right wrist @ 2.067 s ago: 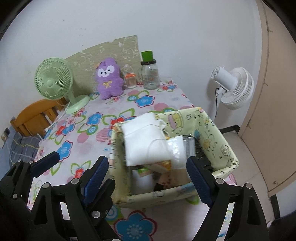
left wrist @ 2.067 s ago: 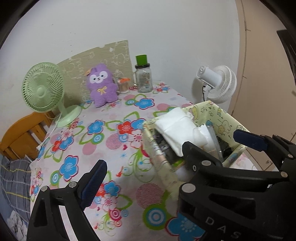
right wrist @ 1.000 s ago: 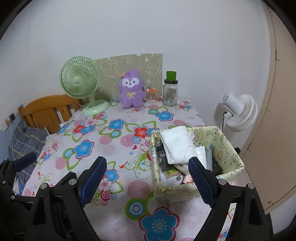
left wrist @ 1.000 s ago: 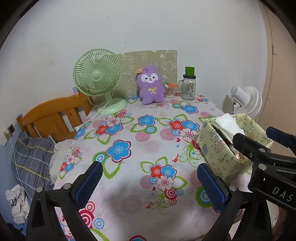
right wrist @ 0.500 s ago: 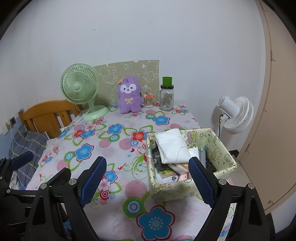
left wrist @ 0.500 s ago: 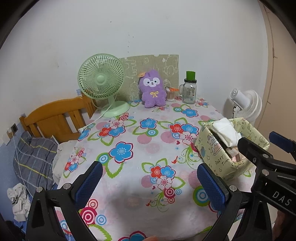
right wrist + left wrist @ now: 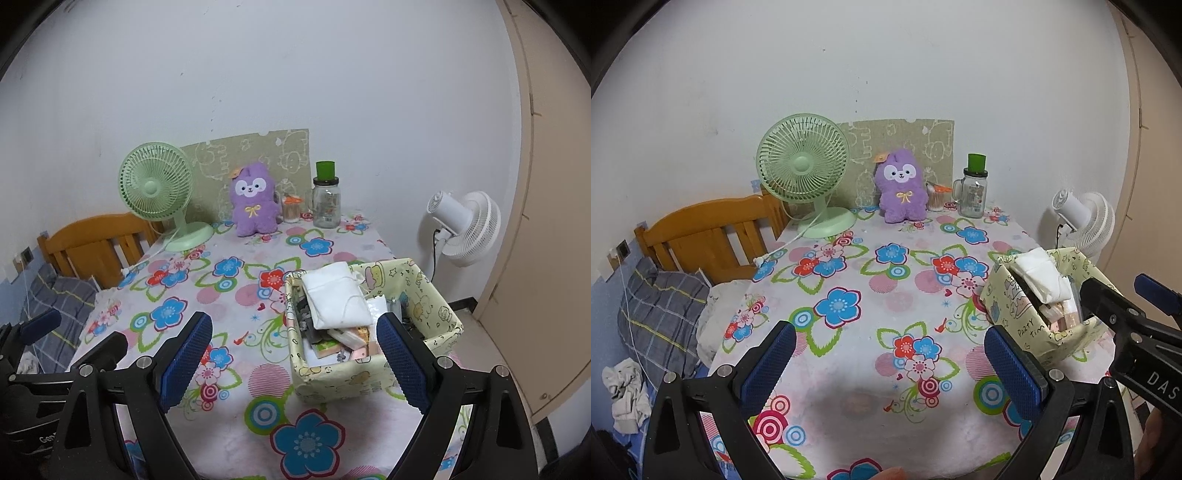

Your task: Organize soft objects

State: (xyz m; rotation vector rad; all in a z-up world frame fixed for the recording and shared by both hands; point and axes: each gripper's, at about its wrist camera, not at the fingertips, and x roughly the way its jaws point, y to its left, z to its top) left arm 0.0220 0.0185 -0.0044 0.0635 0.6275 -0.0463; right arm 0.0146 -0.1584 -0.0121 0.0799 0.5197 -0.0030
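Note:
A purple plush toy (image 7: 902,190) (image 7: 254,205) sits upright at the far edge of the flowered table (image 7: 871,295) (image 7: 236,295), against a beige board. A pale yellow fabric basket (image 7: 1030,325) (image 7: 373,373) stands at the table's right side, with a folded white cloth (image 7: 1039,275) (image 7: 336,295) on top of small items inside. My left gripper (image 7: 890,363) hangs open over the near table edge, nothing between its blue pads. My right gripper (image 7: 293,356) is open too, just in front of the basket, also empty.
A green desk fan (image 7: 803,173) (image 7: 159,188) stands at the back left, its cord trailing off the table. A glass jar with a green lid (image 7: 973,190) (image 7: 327,201) stands right of the plush. A white fan (image 7: 463,227) and a wooden bedhead (image 7: 701,236) flank the table.
Both grippers have drawn back from the basket, so the whole table has come into view and the basket looks smaller. Both stay open and empty.

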